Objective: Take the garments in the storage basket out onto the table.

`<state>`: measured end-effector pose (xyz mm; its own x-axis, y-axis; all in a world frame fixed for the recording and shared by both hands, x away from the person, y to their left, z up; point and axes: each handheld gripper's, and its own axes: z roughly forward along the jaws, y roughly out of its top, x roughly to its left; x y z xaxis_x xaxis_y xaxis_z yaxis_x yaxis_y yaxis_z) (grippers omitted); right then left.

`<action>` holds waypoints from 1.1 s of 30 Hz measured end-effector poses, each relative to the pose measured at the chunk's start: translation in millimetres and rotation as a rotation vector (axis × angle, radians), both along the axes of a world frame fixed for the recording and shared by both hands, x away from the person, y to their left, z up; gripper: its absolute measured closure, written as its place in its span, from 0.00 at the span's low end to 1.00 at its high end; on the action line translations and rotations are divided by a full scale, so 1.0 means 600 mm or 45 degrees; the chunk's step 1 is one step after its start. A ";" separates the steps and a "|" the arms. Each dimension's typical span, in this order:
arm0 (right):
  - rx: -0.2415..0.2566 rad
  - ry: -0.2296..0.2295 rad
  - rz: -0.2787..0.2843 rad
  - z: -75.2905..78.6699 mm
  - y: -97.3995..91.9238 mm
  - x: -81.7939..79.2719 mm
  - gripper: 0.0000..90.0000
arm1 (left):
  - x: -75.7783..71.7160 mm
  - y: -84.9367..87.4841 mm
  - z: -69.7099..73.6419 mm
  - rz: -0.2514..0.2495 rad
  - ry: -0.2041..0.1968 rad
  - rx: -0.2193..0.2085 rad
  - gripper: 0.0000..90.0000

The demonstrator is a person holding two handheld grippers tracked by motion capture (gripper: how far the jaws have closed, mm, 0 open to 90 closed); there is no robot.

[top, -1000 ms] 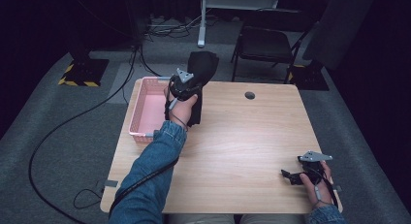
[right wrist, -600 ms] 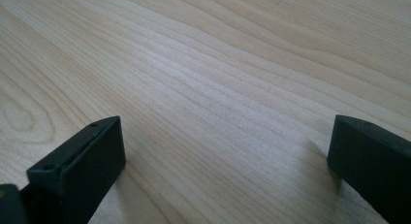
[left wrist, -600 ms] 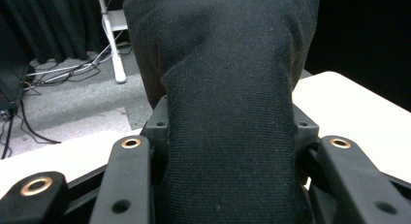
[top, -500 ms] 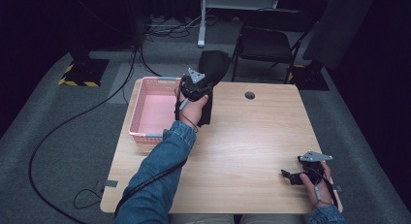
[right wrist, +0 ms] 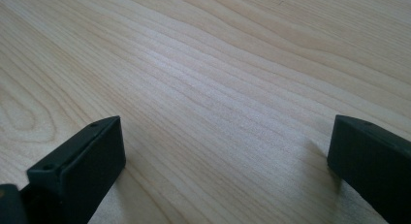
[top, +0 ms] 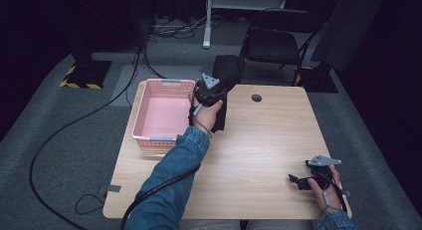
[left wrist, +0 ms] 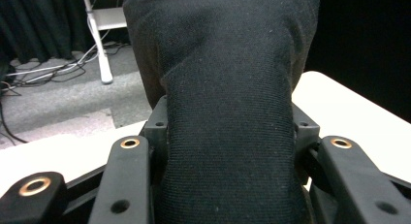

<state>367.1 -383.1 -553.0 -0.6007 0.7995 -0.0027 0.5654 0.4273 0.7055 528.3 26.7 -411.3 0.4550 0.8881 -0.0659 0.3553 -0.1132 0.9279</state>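
My left gripper (top: pixel 214 86) is shut on a black knitted cloth (left wrist: pixel 228 103), raised over the far part of the wooden table (top: pixel 268 140), just right of the pink basket (top: pixel 162 82). The cloth (top: pixel 228 69) bulges up past the jaws, and part of it hangs down beside the hand. In the left gripper view the fabric is pinched between the two black jaws. My right gripper (top: pixel 297 181) rests low at the near right corner of the table. It is open (right wrist: pixel 228 151), with bare wood between its jaws.
The pink basket holds nothing that I can see. A small black round hole (top: pixel 256 97) sits near the table's far edge. Beyond the table stand a black chair (top: pixel 271 46) and a white stand leg (top: pixel 206 26). Cables trail over the grey floor at the left.
The left hand has carried the black cloth to the right, from the basket's right edge to over the table. The right hand has stayed put.
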 end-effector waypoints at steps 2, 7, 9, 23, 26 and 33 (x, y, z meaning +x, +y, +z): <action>0.000 0.000 0.003 0.000 0.000 0.000 0.00 | 0.000 -0.005 -0.002 0.000 -0.005 -0.007 0.57; -0.001 0.000 0.004 0.000 0.000 0.000 0.00 | -0.001 -0.020 -0.011 -0.019 0.007 -0.009 0.57; 0.000 0.000 0.006 0.000 0.000 0.000 0.00 | -0.001 -0.026 -0.014 -0.025 0.009 -0.009 0.57; -0.001 0.001 0.009 0.000 -0.001 0.000 0.00 | 0.001 -0.051 -0.040 -0.057 0.020 0.006 0.56; -0.001 0.001 0.009 0.000 -0.001 0.000 0.00 | 0.001 -0.056 -0.048 -0.063 0.029 0.009 0.56; 0.000 0.001 0.009 0.000 -0.001 0.000 0.00 | 0.002 -0.067 -0.062 -0.077 0.048 0.026 0.56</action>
<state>367.3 -383.6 -553.0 -0.6063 0.7953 -0.0026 0.5629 0.4314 0.7050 529.3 -13.4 -448.7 0.5055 0.8603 -0.0660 0.3817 -0.1544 0.9113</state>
